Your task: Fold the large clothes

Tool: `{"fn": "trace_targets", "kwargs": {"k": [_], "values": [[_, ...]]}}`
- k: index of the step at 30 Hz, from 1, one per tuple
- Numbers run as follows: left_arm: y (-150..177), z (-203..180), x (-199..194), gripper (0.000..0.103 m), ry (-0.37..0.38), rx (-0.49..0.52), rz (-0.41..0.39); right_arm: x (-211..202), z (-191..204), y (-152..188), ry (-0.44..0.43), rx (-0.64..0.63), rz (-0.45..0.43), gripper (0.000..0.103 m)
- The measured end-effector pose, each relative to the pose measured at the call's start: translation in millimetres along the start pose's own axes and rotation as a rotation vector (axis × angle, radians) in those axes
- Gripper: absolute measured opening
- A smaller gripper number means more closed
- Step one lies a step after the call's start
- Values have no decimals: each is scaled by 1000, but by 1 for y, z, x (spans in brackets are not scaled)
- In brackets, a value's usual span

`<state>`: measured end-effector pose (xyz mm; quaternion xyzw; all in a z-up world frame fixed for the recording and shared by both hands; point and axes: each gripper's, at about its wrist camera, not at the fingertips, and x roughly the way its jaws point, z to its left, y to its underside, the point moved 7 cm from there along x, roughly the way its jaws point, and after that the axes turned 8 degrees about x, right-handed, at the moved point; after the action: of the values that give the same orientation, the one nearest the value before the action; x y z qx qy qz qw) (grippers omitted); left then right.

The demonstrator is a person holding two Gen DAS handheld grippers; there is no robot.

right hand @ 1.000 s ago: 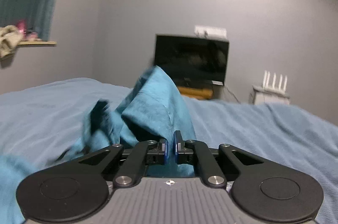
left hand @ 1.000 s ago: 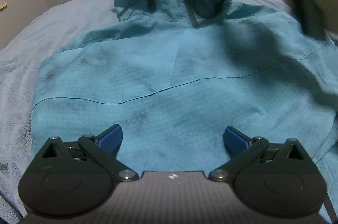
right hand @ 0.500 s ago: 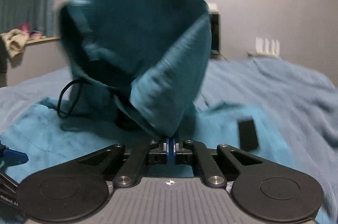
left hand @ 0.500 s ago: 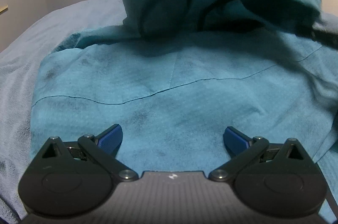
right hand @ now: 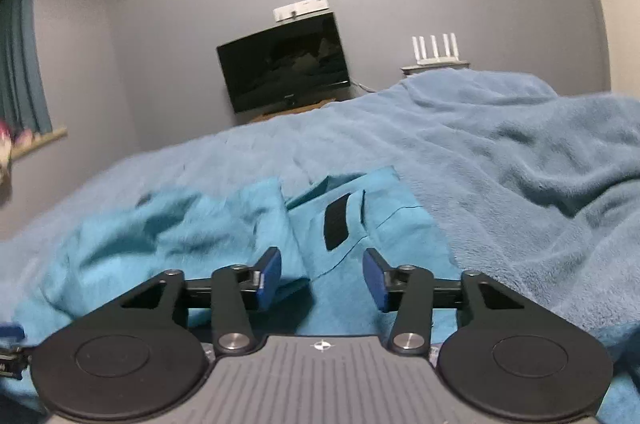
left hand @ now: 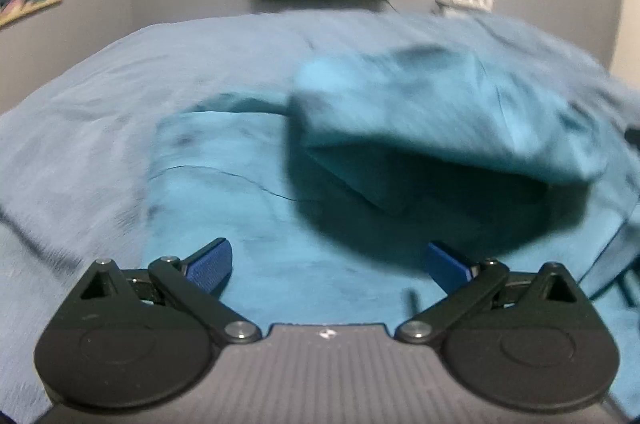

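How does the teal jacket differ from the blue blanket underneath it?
The teal jacket is a brighter, smoother fabric; the blue blanket is paler and fluffy. The jacket is bunched, one part folded over itself; the blanket lies spread across the bed under it. The jacket bears a black patch; the blanket is plain. Both are blue-toned.

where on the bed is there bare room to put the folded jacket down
Bare blanket lies right of the teal jacket, out to the heaped fold at the bed's edge, and beyond it toward the TV. In the left wrist view, left of the jacket is free too. The near middle is crowded by the jacket.
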<state>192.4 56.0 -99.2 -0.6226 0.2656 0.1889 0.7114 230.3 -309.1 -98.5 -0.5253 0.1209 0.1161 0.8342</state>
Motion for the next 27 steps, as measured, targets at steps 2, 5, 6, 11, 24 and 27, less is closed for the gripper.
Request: {"fn": "trace_targets", "kwargs": {"k": [2,5,6,11,24,27], "values": [[1,10,-10,103,2,-53,-25,-2,0,-3,-28,32,11,57],[-5,22,-23,103,-28,-110,-76,1,3,-3,-53,24,33,60],[-11,27,-27,103,-36,-131,-101,7,4,-3,-53,25,45,60],[-48,44,-33,103,34,-290,-207,37,12,4,-93,56,115,61],[-56,30,71,34,262,-475,6,88,9,26,-181,160,255,34],[-49,29,67,9,327,-491,10,87,7,15,-188,185,216,11]]}}
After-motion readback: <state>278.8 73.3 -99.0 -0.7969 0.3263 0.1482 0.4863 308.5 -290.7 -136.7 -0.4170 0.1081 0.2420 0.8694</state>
